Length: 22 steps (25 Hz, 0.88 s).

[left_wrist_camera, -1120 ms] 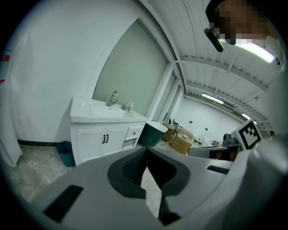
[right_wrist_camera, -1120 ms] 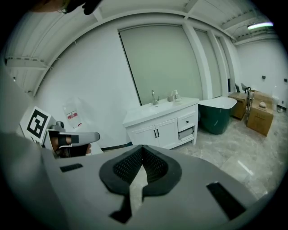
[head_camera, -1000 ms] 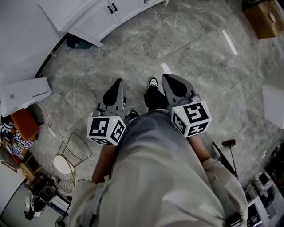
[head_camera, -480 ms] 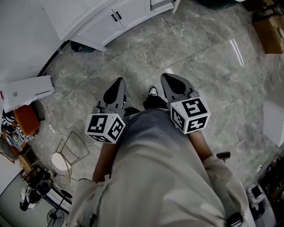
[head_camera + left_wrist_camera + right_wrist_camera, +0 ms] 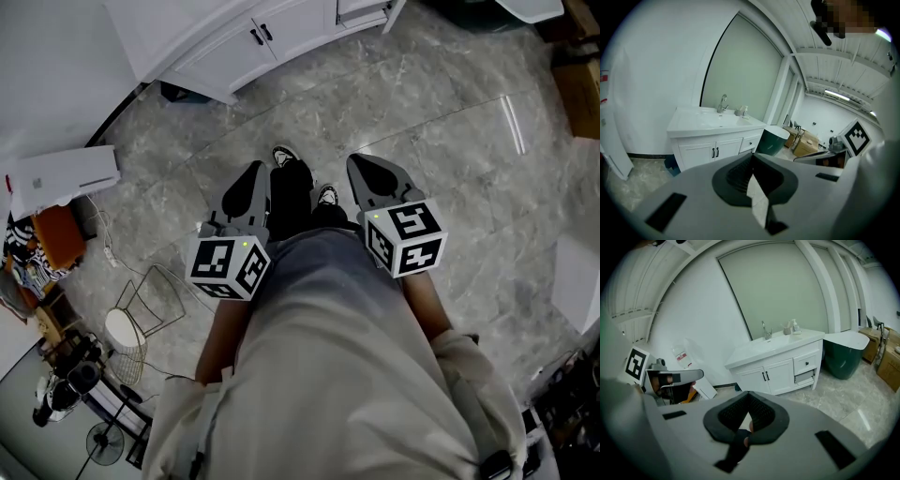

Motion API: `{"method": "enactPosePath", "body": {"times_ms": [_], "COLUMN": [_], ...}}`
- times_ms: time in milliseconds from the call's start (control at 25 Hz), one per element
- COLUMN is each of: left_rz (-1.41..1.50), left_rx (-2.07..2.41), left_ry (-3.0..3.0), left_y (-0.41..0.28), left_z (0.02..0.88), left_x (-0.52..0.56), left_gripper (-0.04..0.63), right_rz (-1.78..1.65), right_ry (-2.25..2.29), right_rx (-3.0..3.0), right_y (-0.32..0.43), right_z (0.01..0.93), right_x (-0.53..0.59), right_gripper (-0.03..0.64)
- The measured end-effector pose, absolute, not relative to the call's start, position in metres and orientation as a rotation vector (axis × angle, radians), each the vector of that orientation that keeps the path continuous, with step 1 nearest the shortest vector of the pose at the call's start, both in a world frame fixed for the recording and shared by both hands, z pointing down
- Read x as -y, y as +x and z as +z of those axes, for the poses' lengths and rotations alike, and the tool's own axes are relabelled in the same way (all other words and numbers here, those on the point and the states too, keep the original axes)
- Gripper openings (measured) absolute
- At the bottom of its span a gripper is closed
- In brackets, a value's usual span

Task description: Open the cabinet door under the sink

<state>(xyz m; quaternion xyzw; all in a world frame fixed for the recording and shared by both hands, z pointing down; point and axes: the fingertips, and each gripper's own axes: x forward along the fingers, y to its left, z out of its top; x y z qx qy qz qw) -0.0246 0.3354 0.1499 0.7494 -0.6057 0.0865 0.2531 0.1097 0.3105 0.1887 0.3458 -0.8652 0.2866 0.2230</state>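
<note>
The white sink cabinet (image 5: 239, 42) stands at the top of the head view, some way ahead across the floor. Its two doors (image 5: 764, 377) are closed, with black handles (image 5: 715, 152) side by side at the middle. A faucet (image 5: 765, 329) stands over the basin (image 5: 717, 119). My left gripper (image 5: 254, 171) and right gripper (image 5: 360, 160) are held in front of the person's body, both pointing toward the cabinet and far from it. The left gripper (image 5: 752, 157) has its jaws shut on nothing, and so does the right gripper (image 5: 749, 394).
A dark green tub (image 5: 841, 359) stands right of the cabinet. A small drawer (image 5: 805, 377) at the cabinet's right stands slightly out. A white box (image 5: 66, 173), a wire basket (image 5: 155, 309) and clutter lie at the left. The person's shoes (image 5: 286, 157) are on the grey marble floor (image 5: 441, 141).
The person has stepped toward the cabinet, so it shows larger at the top of the head view. One foot has come forward between the grippers. Both grippers stay shut.
</note>
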Motion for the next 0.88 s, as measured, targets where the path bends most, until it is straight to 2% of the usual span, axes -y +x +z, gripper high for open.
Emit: {"method": "enactPosePath", "body": {"times_ms": [880], "left_rz": [0.181], "left_rx": [1.667], "left_ry": [1.986], "left_y": [-0.135], "left_z": [0.149], "left_x": [-0.168], "left_gripper": [0.000], "right_rz": [0.715], "right_ry": [0.868], "right_rx": [2.426], "right_y": [-0.020], "right_z": [0.175], "right_x": [-0.145], "right_gripper": [0.011]}}
